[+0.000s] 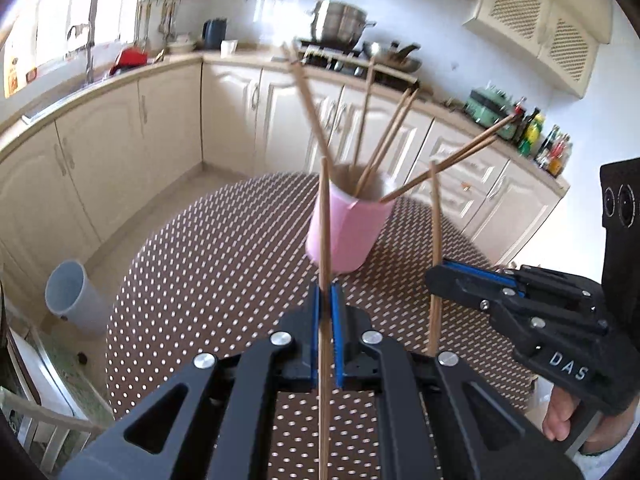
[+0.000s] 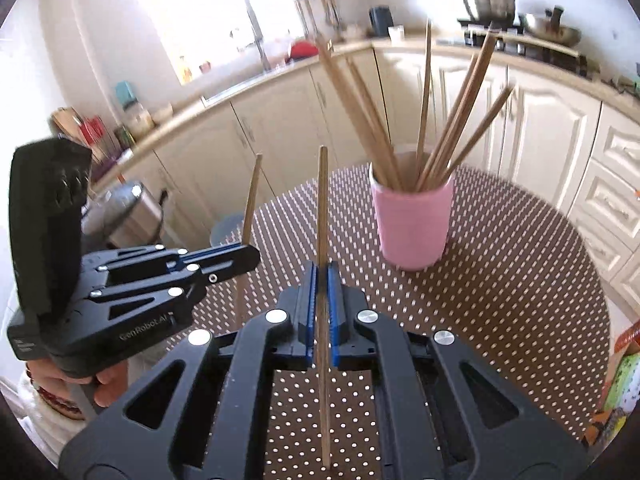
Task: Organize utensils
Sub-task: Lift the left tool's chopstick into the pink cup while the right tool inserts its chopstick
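Note:
A pink cup (image 1: 346, 228) stands on the dotted brown table (image 1: 208, 280) and holds several wooden chopsticks (image 1: 384, 140). It also shows in the right wrist view (image 2: 414, 226) with its chopsticks (image 2: 452, 116). My left gripper (image 1: 325, 292) is shut on one upright chopstick (image 1: 325, 220), just short of the cup. My right gripper (image 2: 322, 276) is shut on another upright chopstick (image 2: 322, 208), left of the cup. Each gripper shows in the other's view: the right one (image 1: 440, 276) with its chopstick (image 1: 436, 220), the left one (image 2: 248, 254) with its chopstick (image 2: 250, 200).
Cream kitchen cabinets (image 1: 240, 112) and a counter with a sink, kettle (image 1: 214, 34) and stove pots (image 1: 340, 20) run behind the table. A grey bin (image 1: 70, 294) stands on the floor to the left. Colourful packets (image 2: 620, 380) lie at the table's right edge.

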`<state>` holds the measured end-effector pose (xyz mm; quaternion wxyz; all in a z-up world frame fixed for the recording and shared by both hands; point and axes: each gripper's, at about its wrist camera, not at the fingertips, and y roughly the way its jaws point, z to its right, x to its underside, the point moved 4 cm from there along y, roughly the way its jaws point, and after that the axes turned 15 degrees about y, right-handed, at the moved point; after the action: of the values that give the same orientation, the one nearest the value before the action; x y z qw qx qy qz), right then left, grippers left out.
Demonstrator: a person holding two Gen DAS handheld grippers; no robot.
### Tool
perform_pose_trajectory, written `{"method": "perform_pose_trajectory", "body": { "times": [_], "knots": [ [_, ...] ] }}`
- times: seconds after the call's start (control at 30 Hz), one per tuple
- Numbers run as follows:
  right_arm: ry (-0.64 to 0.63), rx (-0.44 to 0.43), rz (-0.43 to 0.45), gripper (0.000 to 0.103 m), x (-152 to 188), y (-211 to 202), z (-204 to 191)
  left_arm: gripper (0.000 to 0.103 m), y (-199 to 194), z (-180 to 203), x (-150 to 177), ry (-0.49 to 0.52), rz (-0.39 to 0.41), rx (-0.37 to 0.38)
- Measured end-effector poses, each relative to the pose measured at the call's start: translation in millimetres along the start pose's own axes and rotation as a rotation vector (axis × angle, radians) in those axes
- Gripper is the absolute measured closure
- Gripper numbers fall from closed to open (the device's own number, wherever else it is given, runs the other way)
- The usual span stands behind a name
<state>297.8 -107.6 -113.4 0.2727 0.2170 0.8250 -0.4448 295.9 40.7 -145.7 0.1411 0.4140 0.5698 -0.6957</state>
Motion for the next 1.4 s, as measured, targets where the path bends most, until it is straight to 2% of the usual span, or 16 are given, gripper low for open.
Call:
{"method": "perform_pose_trajectory", "body": {
  "times": [0.27,0.5,0.9,1.1,1.23,1.4],
  "knots": [
    [-0.028,0.010,0.141,0.097,-13,-36,-3,0.097,-36,29,-17,0.039,0.131,-0.017],
    [-0.026,0.020,0.247,0.097,-30,-60,4,0.097,-49,44,-34,0.055,0.195,-0.007],
    [-0.069,0.029,0.353,0.097,-62,-81,-5,0.097,-68,45,-86,0.071,0.324,-0.058],
    [-0.098,0.041,0.443,0.097,-82,-89,-14,0.097,-76,41,-116,0.069,0.415,-0.106],
    [-0.114,0.047,0.511,0.097,-97,-91,-21,0.097,-74,33,-132,0.047,0.434,-0.100],
    [-0.119,0.057,0.545,0.097,-110,-82,-21,0.097,-67,24,-148,0.029,0.473,-0.125]
  ]
}}
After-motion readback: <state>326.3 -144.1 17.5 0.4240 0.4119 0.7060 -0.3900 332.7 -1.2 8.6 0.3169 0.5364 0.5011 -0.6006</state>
